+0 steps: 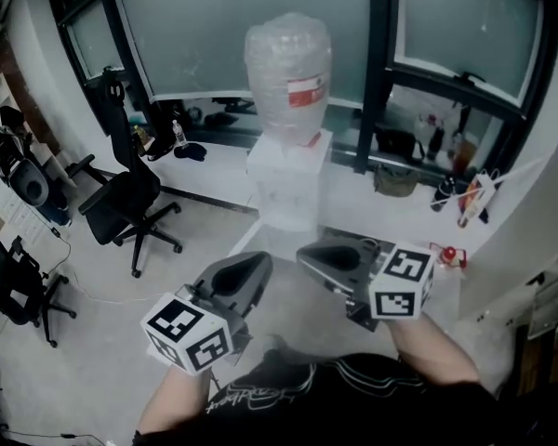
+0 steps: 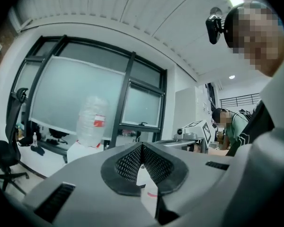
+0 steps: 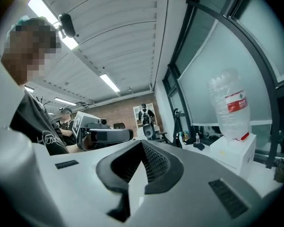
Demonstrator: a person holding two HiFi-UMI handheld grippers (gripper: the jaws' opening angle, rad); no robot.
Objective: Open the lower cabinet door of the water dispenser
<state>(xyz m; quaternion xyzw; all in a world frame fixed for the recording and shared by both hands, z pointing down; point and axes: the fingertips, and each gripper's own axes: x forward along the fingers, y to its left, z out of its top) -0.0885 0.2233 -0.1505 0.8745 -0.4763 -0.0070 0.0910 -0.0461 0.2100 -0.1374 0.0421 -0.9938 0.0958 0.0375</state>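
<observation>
A white water dispenser (image 1: 288, 179) stands against the window wall with a clear bottle (image 1: 288, 77) upside down on top. Its lower front is blurred and partly behind my grippers, so the cabinet door cannot be made out. My left gripper (image 1: 253, 269) and right gripper (image 1: 318, 255) hover side by side in front of it, apart from it, both shut with nothing held. In the left gripper view the pads meet at the left gripper (image 2: 143, 146), with the dispenser (image 2: 81, 150) far off at the left. The right gripper (image 3: 143, 144) has the dispenser (image 3: 234, 151) at the right.
A black office chair (image 1: 126, 193) stands left of the dispenser and another (image 1: 14, 282) at the far left. A low sill (image 1: 428, 203) right of the dispenser carries bottles and bags. A small red object (image 1: 449, 254) lies on the floor at the right.
</observation>
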